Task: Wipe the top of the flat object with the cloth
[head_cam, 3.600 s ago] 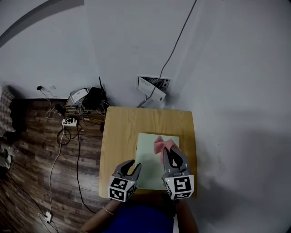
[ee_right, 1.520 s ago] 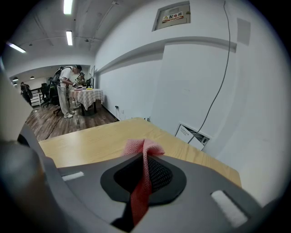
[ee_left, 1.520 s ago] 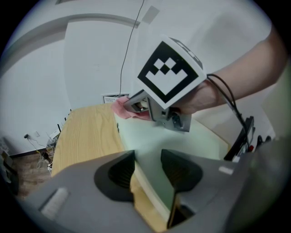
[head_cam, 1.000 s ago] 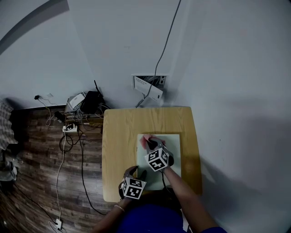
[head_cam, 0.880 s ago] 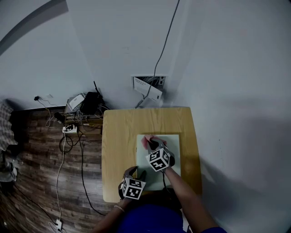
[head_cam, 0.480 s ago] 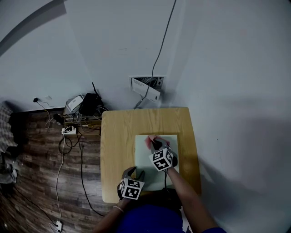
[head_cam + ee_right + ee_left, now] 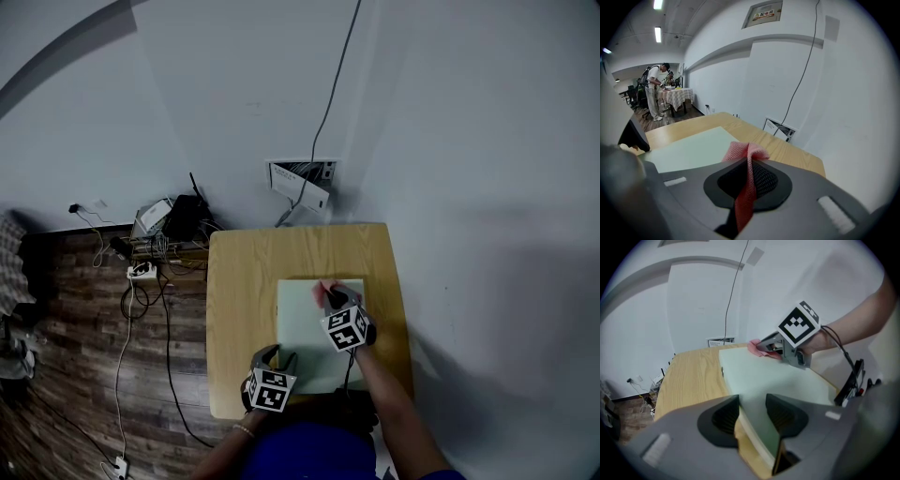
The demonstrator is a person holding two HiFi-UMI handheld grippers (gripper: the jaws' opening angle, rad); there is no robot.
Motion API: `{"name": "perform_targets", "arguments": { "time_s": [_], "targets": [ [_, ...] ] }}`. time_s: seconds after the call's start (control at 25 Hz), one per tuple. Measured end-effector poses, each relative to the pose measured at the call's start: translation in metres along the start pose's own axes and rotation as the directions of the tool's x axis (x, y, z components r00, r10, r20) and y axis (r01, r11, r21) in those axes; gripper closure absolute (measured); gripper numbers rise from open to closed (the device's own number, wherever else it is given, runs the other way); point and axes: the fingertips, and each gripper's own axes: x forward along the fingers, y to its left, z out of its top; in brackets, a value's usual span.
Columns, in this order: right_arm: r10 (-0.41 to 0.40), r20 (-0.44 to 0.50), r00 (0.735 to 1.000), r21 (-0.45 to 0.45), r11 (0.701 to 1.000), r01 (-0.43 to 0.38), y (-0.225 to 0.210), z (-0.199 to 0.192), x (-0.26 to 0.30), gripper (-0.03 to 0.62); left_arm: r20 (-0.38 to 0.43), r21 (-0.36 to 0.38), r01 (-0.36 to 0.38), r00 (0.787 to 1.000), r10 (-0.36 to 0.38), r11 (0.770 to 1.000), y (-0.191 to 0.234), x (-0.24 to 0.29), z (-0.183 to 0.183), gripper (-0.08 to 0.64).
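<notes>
On the wooden surface (image 7: pixel 239 300) lies a pale green flat board (image 7: pixel 305 333), closer to the right edge and reaching the near edge. Left gripper (image 7: pixel 277 354) sits at the board's near-left corner; in the left gripper view its jaws stand wide with that corner wedged between them, both pads against the board (image 7: pixel 778 380), so it is clamped on the board. Right gripper (image 7: pixel 332 300) is over the far part of the board, tilted down, jaws together on a pink cloth (image 7: pixel 322 291). In the right gripper view the cloth (image 7: pixel 740 152) runs as a thin strip between the pads and bunches at the tips, the bunch resting on the board top (image 7: pixel 693 147). The left gripper view shows the same: right gripper (image 7: pixel 763 347) low on the far end, cloth (image 7: pixel 753 345) touching the board near its far edge. Beyond the surface, a wall panel (image 7: pixel 300 183) with a cable (image 7: pixel 333 94) running up the wall, plus electronics and wires on the wood floor (image 7: pixel 173 211). A person (image 7: pixel 654 91) stands far back in the right gripper view.
</notes>
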Motion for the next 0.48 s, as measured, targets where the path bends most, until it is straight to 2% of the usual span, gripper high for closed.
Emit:
{"name": "perform_targets", "arguments": {
  "time_s": [0.48],
  "targets": [
    [-0.074, -0.042, 0.996, 0.027, 0.997, 0.075, -0.039, -0.029, -0.013, 0.575, -0.001, 0.007, -0.007, 1.000, 0.007, 1.000, -0.001, 0.001, -0.001, 0.381]
  ]
}}
